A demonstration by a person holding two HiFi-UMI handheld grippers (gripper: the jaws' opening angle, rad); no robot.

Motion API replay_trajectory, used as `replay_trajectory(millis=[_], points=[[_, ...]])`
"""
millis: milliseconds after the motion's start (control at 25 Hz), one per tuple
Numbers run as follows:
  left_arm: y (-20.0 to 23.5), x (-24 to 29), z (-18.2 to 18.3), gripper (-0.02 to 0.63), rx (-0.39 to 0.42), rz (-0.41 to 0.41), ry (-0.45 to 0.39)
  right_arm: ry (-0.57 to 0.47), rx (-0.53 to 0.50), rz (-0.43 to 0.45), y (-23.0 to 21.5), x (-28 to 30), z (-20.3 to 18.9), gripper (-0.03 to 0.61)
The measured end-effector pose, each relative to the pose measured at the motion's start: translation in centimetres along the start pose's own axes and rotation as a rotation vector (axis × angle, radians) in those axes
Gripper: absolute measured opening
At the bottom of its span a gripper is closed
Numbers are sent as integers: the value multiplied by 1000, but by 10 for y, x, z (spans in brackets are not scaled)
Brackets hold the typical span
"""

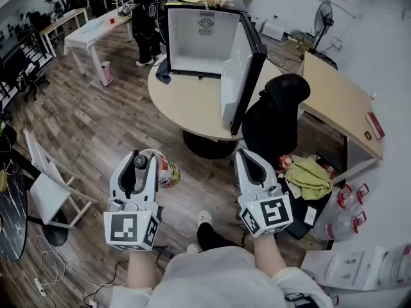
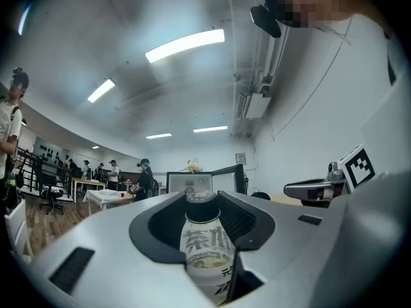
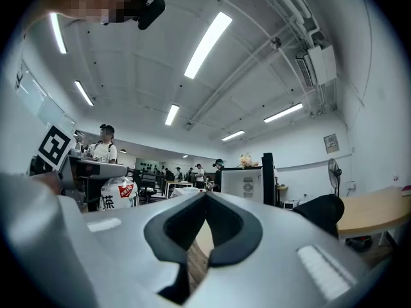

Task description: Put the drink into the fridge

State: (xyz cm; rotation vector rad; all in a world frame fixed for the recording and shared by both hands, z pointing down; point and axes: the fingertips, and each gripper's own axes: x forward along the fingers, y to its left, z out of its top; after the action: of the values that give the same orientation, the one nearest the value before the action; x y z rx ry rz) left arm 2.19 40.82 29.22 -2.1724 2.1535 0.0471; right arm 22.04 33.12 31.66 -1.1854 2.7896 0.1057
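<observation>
Both forearms reach forward from 6 o'clock in the head view, side by side above the wood floor [image 1: 96, 127] and short of the round bench [image 1: 192, 101].

The left tongs [image 1: 142, 158] are at 7 o'clock, clamped on a tea bottle [image 1: 166, 169]. The left gripper view shows the pads hugging its neck and shoulder, with the cap pointing away from the camera. The right tongs [image 1: 248, 154] are at 5 o'clock, jaws pressed together with nothing between them.

The mini fridge [image 1: 204, 40] stands on the bench at 12 o'clock, well apart from the bottle, with its door swung open toward 2 o'clock. A black office chair [image 1: 277, 114] is at 2 o'clock, just beside the bench.

The bottle's lower half is hidden behind the body of the left tongs, and its label print shows only in part. The forearms are cut off by the lower frame edge. The people [image 1: 146, 18] at 11 o'clock beyond the bench are too small to detail.
</observation>
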Motion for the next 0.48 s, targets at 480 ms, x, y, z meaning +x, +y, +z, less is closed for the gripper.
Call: replay_trajectory(millis=[480], points=[[21,79,2,157,1,14,-12,-19,44,36,-40,81,-4,9]])
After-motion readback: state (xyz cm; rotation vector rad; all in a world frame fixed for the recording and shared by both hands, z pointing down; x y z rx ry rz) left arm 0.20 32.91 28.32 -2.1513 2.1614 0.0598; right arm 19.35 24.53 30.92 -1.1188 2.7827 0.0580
